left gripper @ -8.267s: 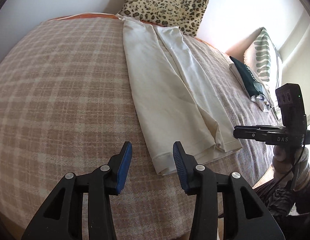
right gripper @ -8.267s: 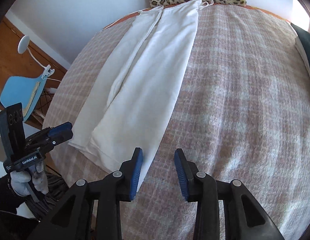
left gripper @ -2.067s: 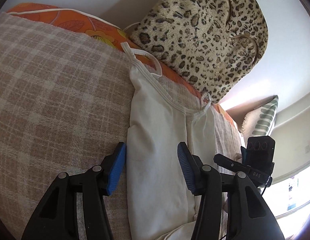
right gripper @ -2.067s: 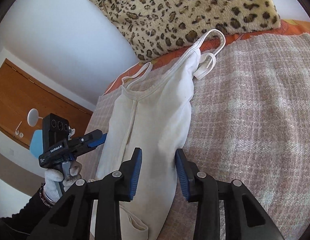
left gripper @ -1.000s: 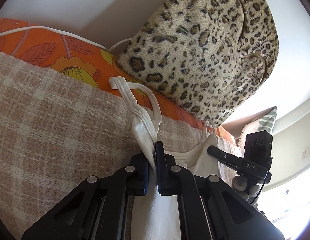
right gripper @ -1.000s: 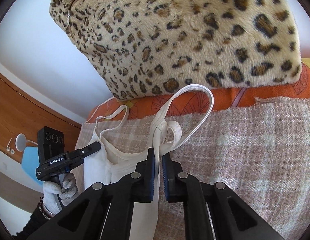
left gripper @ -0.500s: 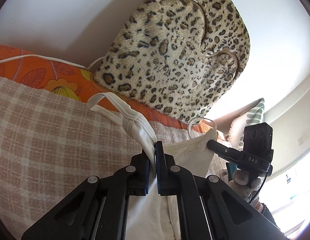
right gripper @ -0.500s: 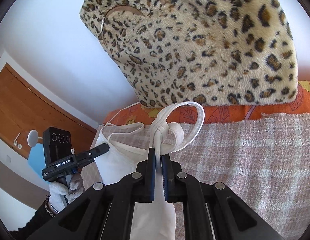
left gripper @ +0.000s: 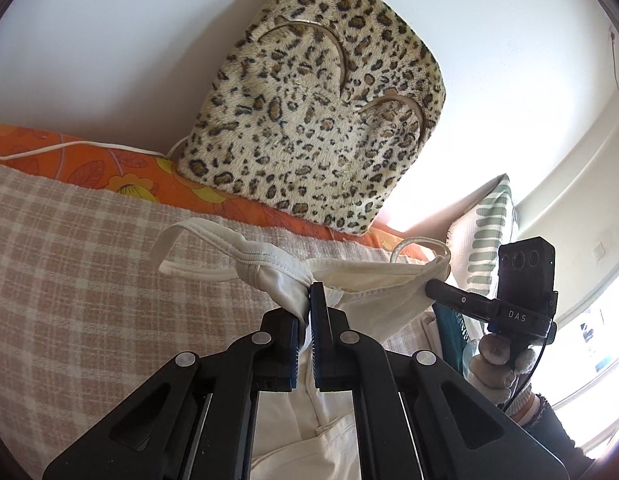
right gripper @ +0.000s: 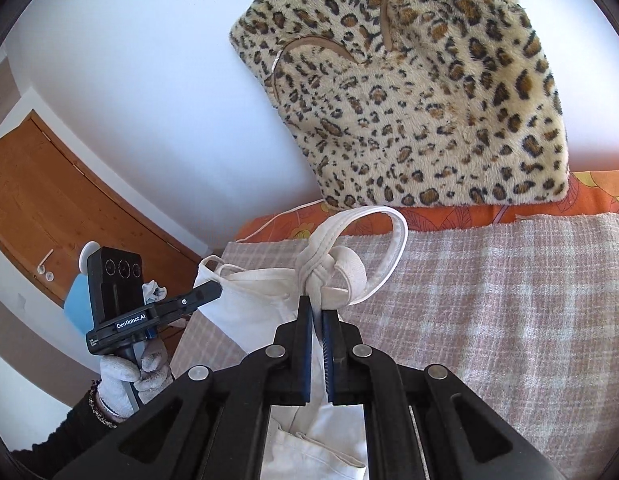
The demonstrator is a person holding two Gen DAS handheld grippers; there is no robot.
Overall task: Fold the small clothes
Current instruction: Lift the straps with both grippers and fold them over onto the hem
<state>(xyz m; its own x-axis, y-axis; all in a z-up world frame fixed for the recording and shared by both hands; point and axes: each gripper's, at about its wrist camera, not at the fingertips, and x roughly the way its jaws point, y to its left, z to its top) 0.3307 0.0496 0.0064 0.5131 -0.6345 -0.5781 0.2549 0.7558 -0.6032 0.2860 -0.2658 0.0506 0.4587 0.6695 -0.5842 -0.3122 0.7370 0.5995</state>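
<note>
Two handheld grippers each pinch one top corner of a cream strappy garment (left gripper: 373,292) at the head end of a bed. From the left wrist camera, the left gripper (left gripper: 306,320) has its blue-padded fingers (left gripper: 317,312) clenched on the bunched fabric where a shoulder strap (left gripper: 197,240) joins the body; the strap loops out to the left over the checked blanket (left gripper: 77,280). From the right wrist camera, the right gripper (right gripper: 316,320) is clamped the same way on the other corner, with that side's strap twisted into a loose knot-like loop (right gripper: 349,252) just above its tips.

Between the two grips, the top hem sags in a shallow curve, lifted off the blanket. The rest of the garment trails down toward the foot of the bed, passing under both tools, and looks already folded lengthwise into a narrow strip.

Behind the garment, a leopard-print cushion (left gripper: 321,120) leans against the white wall, standing on an orange floral sheet (left gripper: 121,176) along the bed's head edge. A striped pillow (left gripper: 485,240) sits at the right head corner.

Holding both top corners at once appears meant to keep the strip's width even, so the top end can be carried back over the lower part as a crosswise fold. The loose straps could flop out of the fold.
</note>
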